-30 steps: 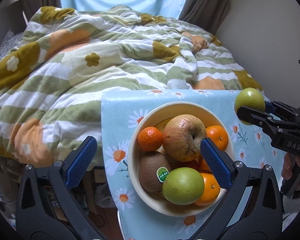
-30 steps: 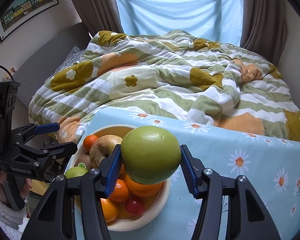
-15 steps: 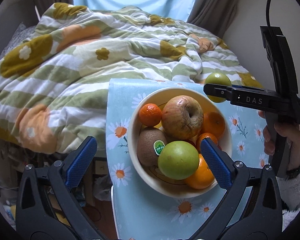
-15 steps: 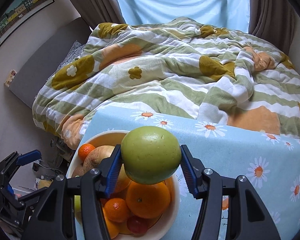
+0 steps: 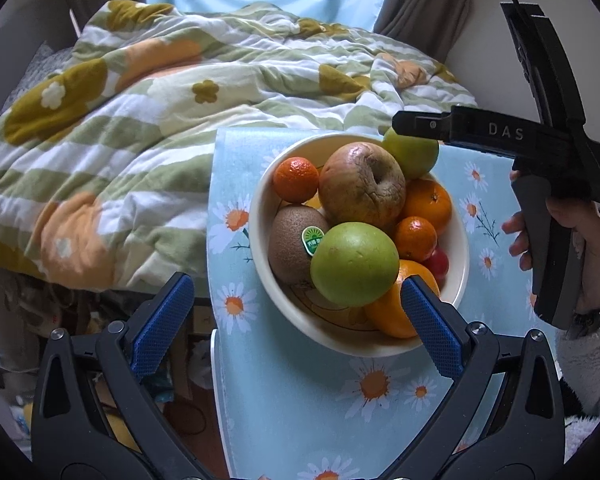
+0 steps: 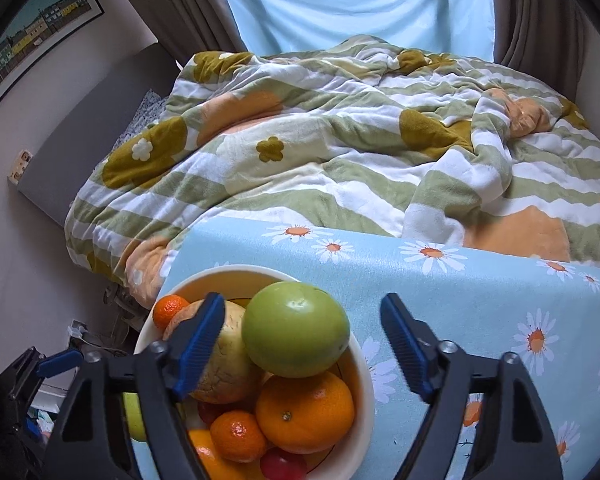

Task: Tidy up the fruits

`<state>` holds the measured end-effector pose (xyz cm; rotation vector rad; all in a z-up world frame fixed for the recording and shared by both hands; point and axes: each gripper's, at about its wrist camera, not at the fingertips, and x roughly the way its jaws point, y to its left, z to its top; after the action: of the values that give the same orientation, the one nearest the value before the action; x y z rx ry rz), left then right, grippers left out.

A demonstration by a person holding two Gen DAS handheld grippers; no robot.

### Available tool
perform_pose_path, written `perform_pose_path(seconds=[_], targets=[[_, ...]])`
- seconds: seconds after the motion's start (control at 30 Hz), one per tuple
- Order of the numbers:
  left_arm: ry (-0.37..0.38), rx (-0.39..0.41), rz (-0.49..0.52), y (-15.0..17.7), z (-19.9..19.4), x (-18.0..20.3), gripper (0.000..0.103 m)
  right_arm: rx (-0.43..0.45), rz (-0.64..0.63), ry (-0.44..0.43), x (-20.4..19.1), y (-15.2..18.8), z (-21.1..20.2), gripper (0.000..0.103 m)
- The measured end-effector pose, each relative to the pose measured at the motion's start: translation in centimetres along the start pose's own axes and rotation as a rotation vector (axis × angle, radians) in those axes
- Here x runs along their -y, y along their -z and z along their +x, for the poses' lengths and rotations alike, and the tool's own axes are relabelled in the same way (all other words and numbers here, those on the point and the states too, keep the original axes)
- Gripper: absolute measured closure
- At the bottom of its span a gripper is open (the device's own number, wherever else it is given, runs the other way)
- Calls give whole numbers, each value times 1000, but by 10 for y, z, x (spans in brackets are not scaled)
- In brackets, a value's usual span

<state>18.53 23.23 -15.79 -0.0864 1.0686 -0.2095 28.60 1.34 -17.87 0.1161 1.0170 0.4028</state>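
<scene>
My right gripper (image 6: 302, 340), jaws now wide around the green apple (image 6: 296, 330) resting atop the bowl (image 6: 360, 364) at lower left of frame, should lift straight up so neither pad nudges it off the heap, my left gripper (image 5: 296, 316) idling open

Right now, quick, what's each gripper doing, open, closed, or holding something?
Left gripper: open, holding nothing, near the bowl.
Right gripper: open, fingers spread clear of the green apple, which sits on the fruit pile in the bowl.
</scene>
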Motion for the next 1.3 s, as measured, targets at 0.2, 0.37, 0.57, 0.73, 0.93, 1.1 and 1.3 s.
perform_pose_path(seconds=[0.2,0.37,0.57,0.73,0.93,1.1,1.3], targets=[[-21,4,4,5,-12,18,0,22,-24,5,-2,6,-18,9],[-63,24,-5,7,-29,39,0,46,-69,4,0,10,-55,9],[-94,47,1,5,-64,81,0,92,-126,49,7,26,-129,8],[-119,90,12,0,-92,118,0,114,-115,119,25,46,-189,8],[-122,135,-4,-3,-117,151,0,145,-91,217,39,78,-244,8],[-136,178,7,8,-135,170,0,166,-50,301,48,101,-272,8],[-145,212,37,22,-144,184,0,159,-30,372,57,119,-278,8]])
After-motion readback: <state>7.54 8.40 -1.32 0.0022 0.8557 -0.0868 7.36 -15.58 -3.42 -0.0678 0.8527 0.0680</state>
